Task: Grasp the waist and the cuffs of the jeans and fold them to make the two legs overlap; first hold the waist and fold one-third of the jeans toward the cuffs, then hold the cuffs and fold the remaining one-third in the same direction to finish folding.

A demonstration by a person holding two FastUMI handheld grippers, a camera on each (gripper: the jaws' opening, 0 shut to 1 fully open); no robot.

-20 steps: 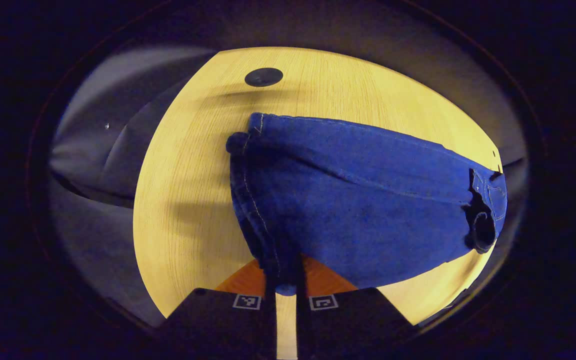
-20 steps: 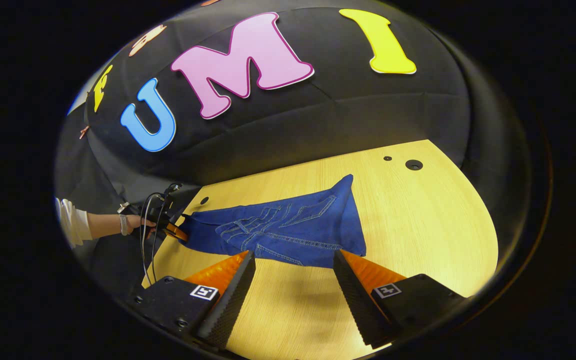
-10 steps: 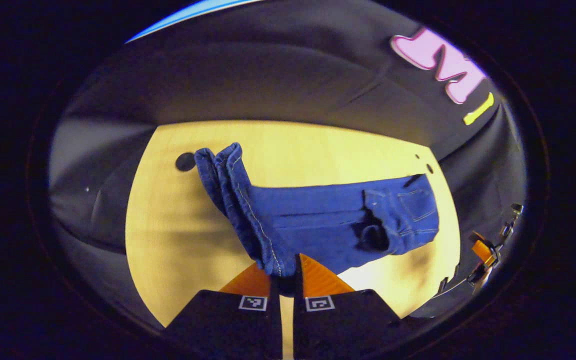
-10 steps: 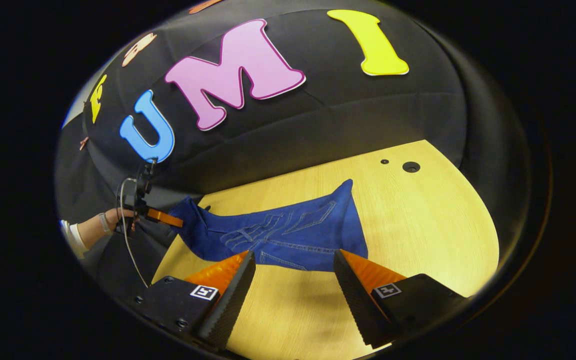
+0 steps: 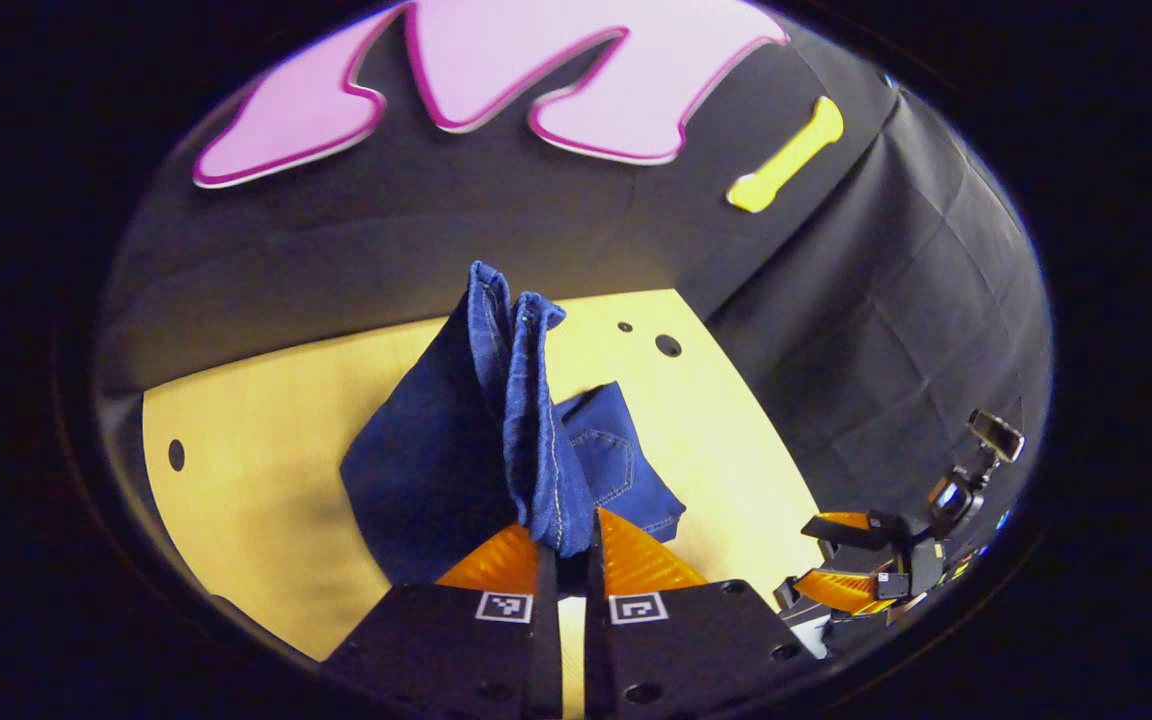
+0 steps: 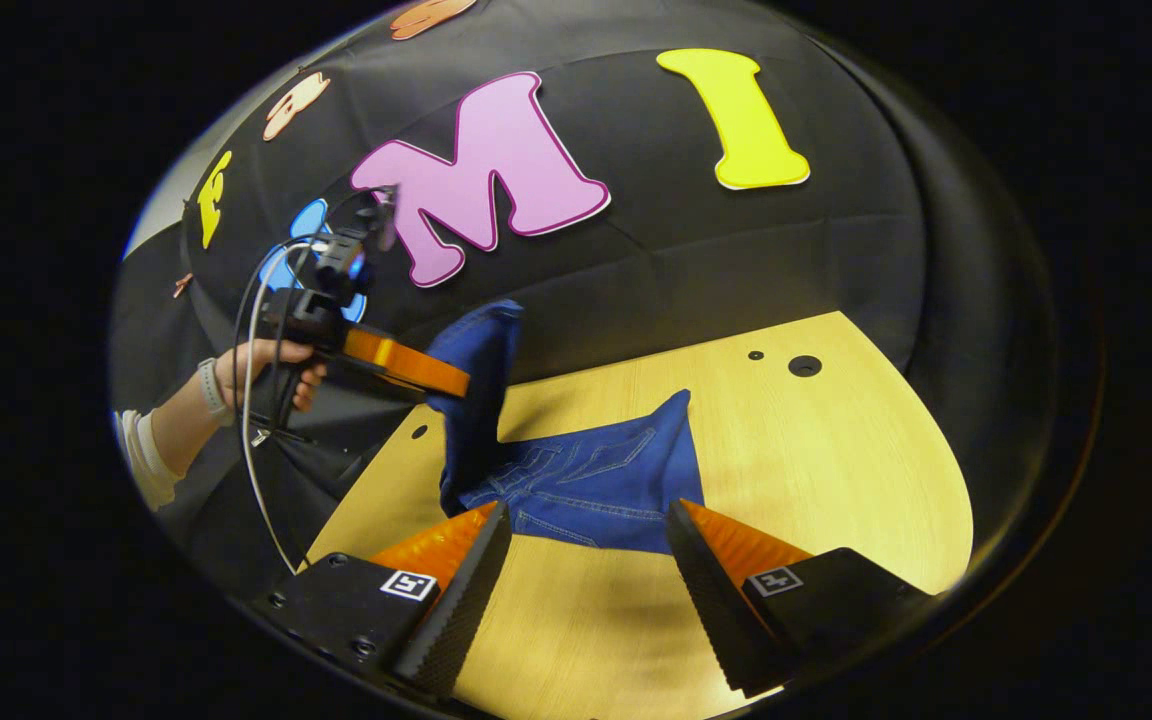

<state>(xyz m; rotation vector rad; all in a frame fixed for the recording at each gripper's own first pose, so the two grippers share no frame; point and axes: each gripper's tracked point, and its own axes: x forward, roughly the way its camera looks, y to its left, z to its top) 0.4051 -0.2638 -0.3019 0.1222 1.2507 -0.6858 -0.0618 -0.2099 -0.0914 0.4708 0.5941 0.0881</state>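
Observation:
The blue jeans (image 6: 601,480) lie with their waist and pocket part flat on the wooden table (image 6: 836,470). Their cuff end (image 6: 476,360) is lifted into the air and hangs from my left gripper (image 6: 456,385), which a hand (image 6: 266,365) holds. In the left gripper view the left gripper (image 5: 568,545) is shut on the doubled cuffs (image 5: 526,400), which stand up between its fingers. The rest of the jeans (image 5: 416,470) drapes down to the table. My right gripper (image 6: 586,515) hovers open just in front of the waist edge, touching nothing. It is also seen, open, as the right gripper (image 5: 816,555) at the lower right.
The table (image 5: 236,470) has small round holes (image 6: 804,365) near its far right corner and one hole (image 5: 176,455) at its left end. The black cloth wall closes the back and sides. Bare tabletop lies right of the jeans.
The left gripper has lifted the cuffs high off the table and swung them over toward the waist end, so the legs now hang upright. The right gripper has stayed open near the waist.

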